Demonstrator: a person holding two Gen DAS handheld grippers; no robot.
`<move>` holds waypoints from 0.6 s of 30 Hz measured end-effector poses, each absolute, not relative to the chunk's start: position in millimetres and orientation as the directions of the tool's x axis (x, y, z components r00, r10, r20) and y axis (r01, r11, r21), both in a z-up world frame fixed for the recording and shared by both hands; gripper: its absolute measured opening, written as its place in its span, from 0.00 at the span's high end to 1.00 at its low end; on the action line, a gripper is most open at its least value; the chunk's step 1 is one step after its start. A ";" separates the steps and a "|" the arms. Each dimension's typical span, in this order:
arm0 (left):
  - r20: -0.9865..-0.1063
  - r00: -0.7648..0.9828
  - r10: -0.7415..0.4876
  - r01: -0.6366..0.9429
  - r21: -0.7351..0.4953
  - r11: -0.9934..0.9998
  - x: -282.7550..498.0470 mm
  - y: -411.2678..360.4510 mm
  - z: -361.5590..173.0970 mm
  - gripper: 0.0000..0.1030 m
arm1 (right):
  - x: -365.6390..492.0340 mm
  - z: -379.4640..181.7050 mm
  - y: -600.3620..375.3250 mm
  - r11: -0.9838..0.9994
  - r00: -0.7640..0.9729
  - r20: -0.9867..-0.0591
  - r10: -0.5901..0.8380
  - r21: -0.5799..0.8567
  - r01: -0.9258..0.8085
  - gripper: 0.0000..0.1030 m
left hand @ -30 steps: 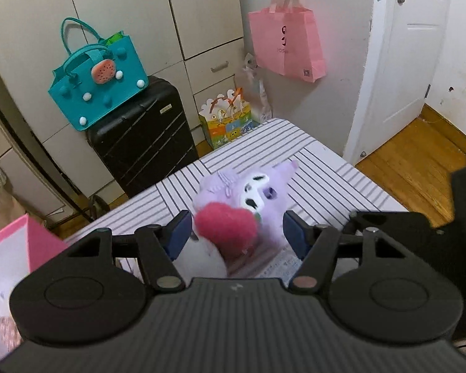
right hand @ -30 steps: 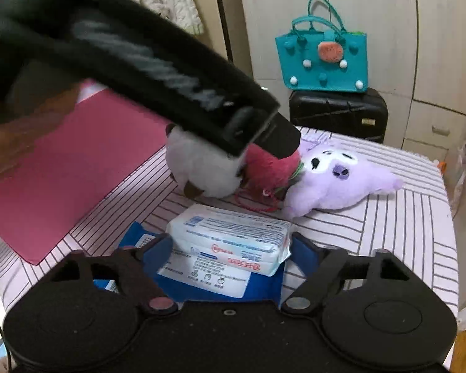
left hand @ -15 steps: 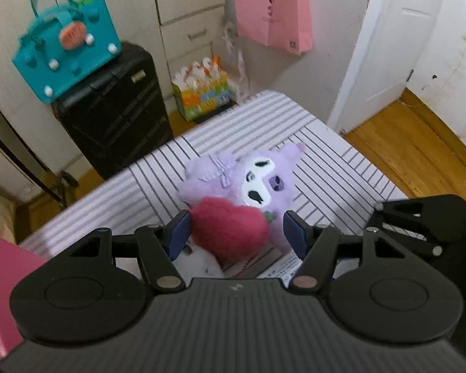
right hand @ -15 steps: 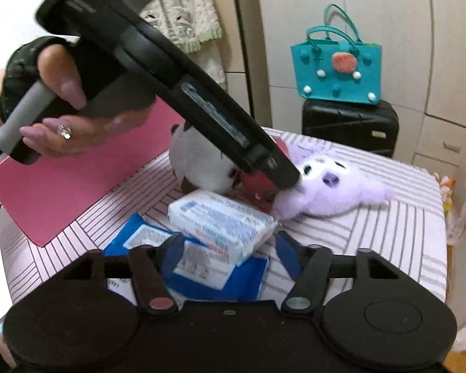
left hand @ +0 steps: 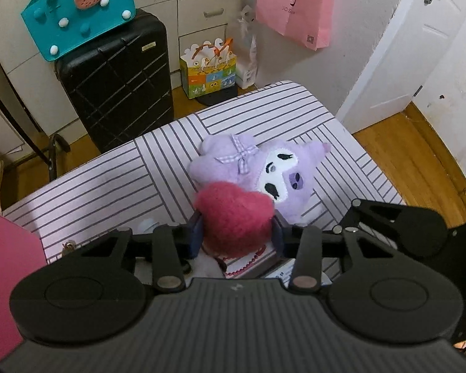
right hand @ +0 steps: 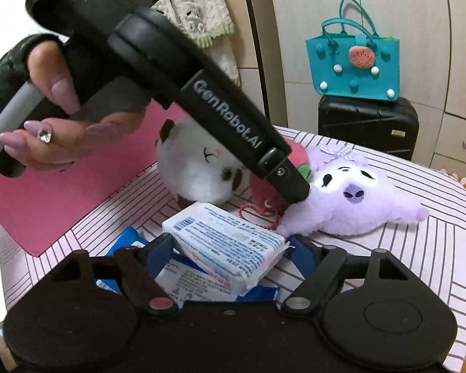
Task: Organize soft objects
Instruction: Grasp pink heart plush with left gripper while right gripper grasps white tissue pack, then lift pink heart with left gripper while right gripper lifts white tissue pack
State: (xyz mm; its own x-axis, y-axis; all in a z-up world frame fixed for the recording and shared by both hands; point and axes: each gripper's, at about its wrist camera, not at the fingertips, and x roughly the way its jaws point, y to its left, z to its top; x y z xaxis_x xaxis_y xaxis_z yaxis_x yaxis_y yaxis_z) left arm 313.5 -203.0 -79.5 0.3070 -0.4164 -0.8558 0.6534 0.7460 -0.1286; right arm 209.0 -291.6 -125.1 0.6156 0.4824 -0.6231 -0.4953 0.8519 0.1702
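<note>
Now that the jaws have just been closing:
Left gripper (left hand: 236, 237): pads pressed on the strawberry plush (left hand: 234, 217), on the striped table (left hand: 108, 183).
Right gripper (right hand: 231, 253): wide open around the tissue pack (right hand: 226, 245), no grip.
Meaning: strawberry likely ready to lift.

From the right wrist view I read "GenRobot.AI" in grey letters along the black body of the left gripper (right hand: 290, 197). The white tissue pack (right hand: 228, 245) carries blue print and a barcode, too small for me to read. The pink paper bag (left hand: 295, 3) on the wall has a dark logo and lettering I can't make out.
</note>
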 end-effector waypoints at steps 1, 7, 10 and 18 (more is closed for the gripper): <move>-0.855 0.307 -0.417 0.656 -0.128 0.744 312.5 -203.4 -79.1 0.61 | 206.5 -125.6 -290.5 0.853 0.622 -0.617 0.483 0.168 -0.495 0.25; -0.847 0.326 -0.421 0.677 -0.102 0.729 302.8 -204.3 -72.4 0.63 | 183.9 -118.1 -287.1 0.864 0.674 -0.595 0.438 0.073 -0.497 0.40; -0.830 0.336 -0.445 0.687 -0.107 0.719 295.7 -202.4 -63.6 0.63 | 176.6 -113.7 -287.6 0.868 0.685 -0.593 0.424 0.051 -0.494 0.43; -0.787 0.379 -0.488 0.696 -0.105 0.710 270.1 -195.5 -41.5 0.63 | 158.2 -94.6 -294.0 0.882 0.729 -0.564 0.388 -0.003 -0.472 0.45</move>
